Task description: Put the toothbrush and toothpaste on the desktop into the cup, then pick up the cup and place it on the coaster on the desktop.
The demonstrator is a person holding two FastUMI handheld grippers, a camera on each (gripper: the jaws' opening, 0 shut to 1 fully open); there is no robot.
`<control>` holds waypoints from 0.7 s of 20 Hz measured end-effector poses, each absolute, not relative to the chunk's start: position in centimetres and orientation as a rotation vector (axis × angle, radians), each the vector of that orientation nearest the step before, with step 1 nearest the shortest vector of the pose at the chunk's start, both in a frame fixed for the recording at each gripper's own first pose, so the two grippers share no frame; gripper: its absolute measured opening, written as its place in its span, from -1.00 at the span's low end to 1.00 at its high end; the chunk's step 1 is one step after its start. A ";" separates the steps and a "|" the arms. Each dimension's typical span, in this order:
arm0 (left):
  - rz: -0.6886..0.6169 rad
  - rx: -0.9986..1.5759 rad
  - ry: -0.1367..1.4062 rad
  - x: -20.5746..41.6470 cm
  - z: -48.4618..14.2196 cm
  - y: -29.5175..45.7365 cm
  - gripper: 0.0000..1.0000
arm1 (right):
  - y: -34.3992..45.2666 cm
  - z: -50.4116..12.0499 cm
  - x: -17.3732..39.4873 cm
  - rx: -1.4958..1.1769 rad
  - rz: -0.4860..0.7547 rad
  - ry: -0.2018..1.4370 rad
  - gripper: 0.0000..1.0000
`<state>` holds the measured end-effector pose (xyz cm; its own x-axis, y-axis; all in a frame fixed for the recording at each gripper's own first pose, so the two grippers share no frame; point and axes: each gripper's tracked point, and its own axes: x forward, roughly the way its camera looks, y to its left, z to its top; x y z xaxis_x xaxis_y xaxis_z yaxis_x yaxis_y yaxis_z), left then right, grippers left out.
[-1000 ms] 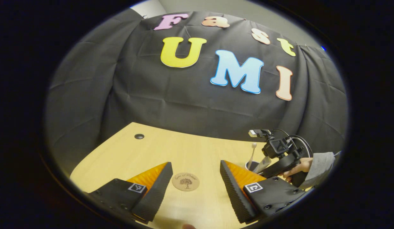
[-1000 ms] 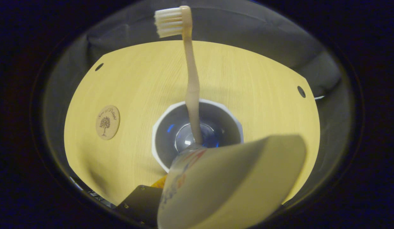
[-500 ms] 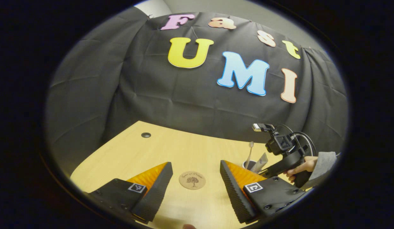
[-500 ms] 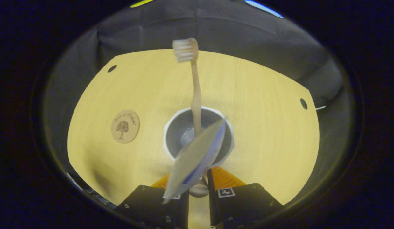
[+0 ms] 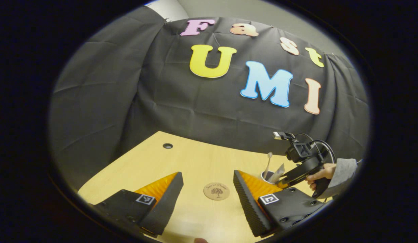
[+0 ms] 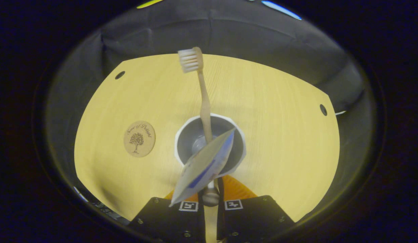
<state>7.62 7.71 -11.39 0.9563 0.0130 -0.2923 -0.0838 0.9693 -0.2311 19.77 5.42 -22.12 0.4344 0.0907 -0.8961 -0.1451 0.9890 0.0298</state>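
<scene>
In the left gripper view the cup (image 5: pixel 267 176) sits half behind the left tongs' finger (image 5: pixel 251 199) — too small to read. In the right gripper view the toothpaste (image 6: pixel 204 165) covers the right tongs (image 6: pixel 210 202) — their gap stays unclear.

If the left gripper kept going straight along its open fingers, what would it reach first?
Probably the coaster, which lies on the desktop between and just beyond the left gripper's open fingers. The cup sits off to the right of that line. Depth is uncertain.

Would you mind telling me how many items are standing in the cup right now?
2. The toothbrush stands at the cup's far side, bristles up; the toothpaste leans over the near rim toward the right gripper. Anything smaller beneath them would be hidden.
</scene>
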 end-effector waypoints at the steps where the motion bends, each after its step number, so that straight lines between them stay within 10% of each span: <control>1: 0.049 -0.241 0.294 7.5 -11.5 7.7 0.93 | 5.6 -22.0 19.7 -0.057 0.151 1.103 -0.74; 14: 0.081 -0.251 0.303 5.4 -12.5 10.3 0.92 | 6.1 -21.3 20.6 -0.068 0.269 1.051 -0.74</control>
